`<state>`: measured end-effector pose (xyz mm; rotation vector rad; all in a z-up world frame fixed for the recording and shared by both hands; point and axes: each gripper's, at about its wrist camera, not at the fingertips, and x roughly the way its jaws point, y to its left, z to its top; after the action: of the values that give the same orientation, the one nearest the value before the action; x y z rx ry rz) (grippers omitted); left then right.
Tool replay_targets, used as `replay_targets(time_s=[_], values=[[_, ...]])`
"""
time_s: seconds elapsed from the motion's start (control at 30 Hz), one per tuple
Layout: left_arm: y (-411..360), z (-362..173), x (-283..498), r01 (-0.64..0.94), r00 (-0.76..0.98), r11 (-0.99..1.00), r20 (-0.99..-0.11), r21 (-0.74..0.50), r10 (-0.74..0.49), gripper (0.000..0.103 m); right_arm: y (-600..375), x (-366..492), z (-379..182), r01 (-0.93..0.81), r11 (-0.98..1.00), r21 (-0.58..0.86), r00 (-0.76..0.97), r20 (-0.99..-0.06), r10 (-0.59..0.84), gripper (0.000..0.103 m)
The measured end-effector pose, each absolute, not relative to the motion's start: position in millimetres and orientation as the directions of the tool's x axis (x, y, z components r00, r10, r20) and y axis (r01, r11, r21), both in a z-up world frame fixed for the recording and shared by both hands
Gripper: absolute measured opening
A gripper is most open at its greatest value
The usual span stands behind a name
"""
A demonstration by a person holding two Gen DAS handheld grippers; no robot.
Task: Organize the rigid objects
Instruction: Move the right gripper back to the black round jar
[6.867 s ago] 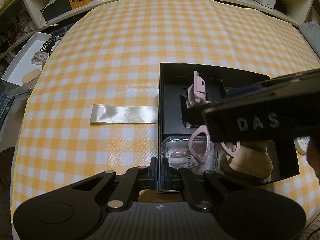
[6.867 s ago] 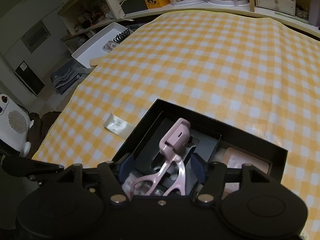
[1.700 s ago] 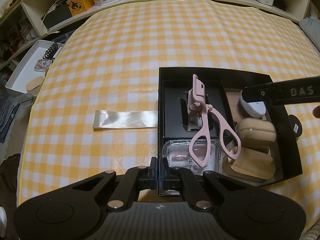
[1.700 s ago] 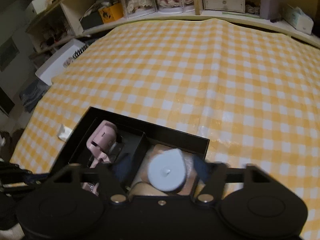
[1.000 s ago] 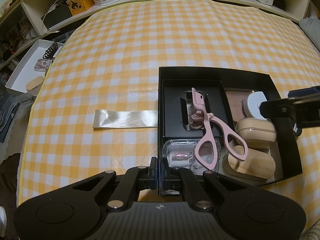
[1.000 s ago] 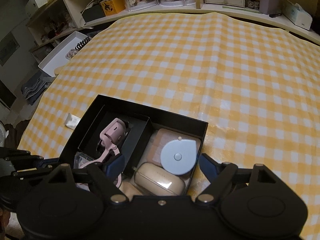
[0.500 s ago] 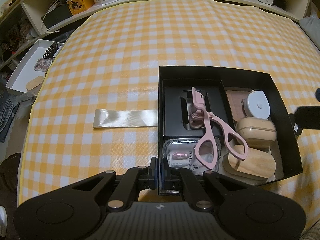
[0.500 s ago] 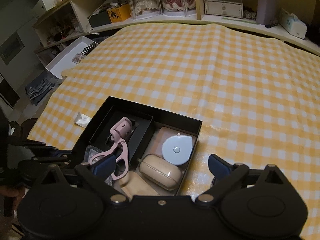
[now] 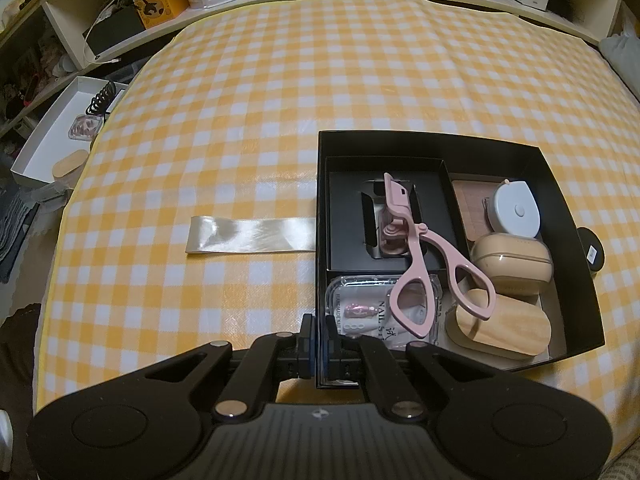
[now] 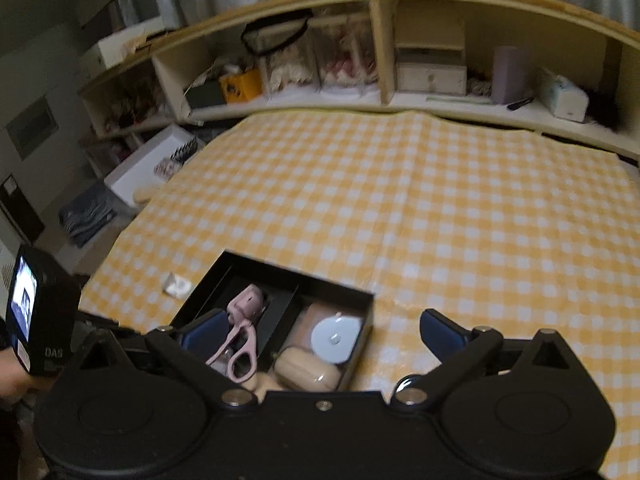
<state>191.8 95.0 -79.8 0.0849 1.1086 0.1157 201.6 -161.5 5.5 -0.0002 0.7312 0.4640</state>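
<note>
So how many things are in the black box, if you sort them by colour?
Pink: 1, the eyelash curler
White: 1, the round tape measure
Beige or wood-coloured: 3, the rounded case, the wooden oval, the flat pad
Clear: 1, the nail case
Total: 6

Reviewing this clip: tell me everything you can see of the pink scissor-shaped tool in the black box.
The pink tool looks like matte pastel plastic: a blocky hinged head and two long arms ending in teardrop finger loops. It lies slanted in the black box, its head resting in the inner black tray, its loops spread over the clear nail case and the wooden oval piece. Neither gripper touches it. In the right wrist view it shows again, partly behind a blue pad.
</note>
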Motion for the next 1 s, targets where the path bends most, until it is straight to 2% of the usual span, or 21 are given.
replay_targets(time_s=[0.27,0.57,0.8,1.0], values=[[95.1,-79.5,191.7,-0.051,0.441,0.991,-0.888,0.125,0.135,0.003,-209.0,219.2,0.1,-0.256,0.948,0.192,0.710,-0.628,0.319,0.103],[96.2,-83.9,185.6,-0.062,0.435,0.992,-0.892,0.106,0.122,0.003,-248.0,253.2,-49.8,-0.033,0.983,0.183,0.654,-0.739,0.160,0.103],[100.6,-85.5,188.7,-0.066,0.431,0.993,-0.894,0.100,0.119,0.002,-254.2,270.9,-95.3,0.054,0.980,0.192,0.521,-0.842,0.137,0.103],[92.0,-86.7,189.1,-0.025,0.436,0.984,-0.884,0.176,0.169,0.004,-250.9,274.5,-128.2,0.091,0.981,0.170,0.433,-0.894,0.115,0.103]])
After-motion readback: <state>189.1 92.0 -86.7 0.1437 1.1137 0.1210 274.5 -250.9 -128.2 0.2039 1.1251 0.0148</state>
